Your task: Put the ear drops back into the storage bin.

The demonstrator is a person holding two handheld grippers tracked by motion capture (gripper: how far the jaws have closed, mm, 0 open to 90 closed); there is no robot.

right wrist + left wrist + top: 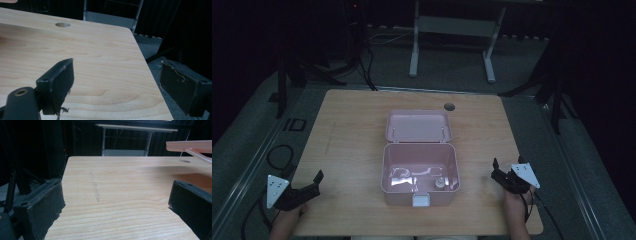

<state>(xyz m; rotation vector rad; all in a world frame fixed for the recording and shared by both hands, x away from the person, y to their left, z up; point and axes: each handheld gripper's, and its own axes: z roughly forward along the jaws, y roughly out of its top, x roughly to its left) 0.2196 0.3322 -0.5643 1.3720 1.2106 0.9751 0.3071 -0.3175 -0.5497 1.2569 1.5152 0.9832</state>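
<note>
Resting at the near table corners, both grippers idle: left gripper (pixel 309 187) at 8 o'clock, right gripper (pixel 502 175) at 4 o'clock, jaws of each spread wide, nothing between them. Pink lidded box (pixel 420 175) sits mid-table, well apart from both, lid (pixel 418 125) flipped back toward 12 o'clock. Inside: a small bottle-like item (pixel 439 183) near the front wall and clear wrapping (pixel 404 177), too dim to identify. Judging by this, nothing gripped yet; the reach, the handling of the contents and closing the lid all seem left.
</note>
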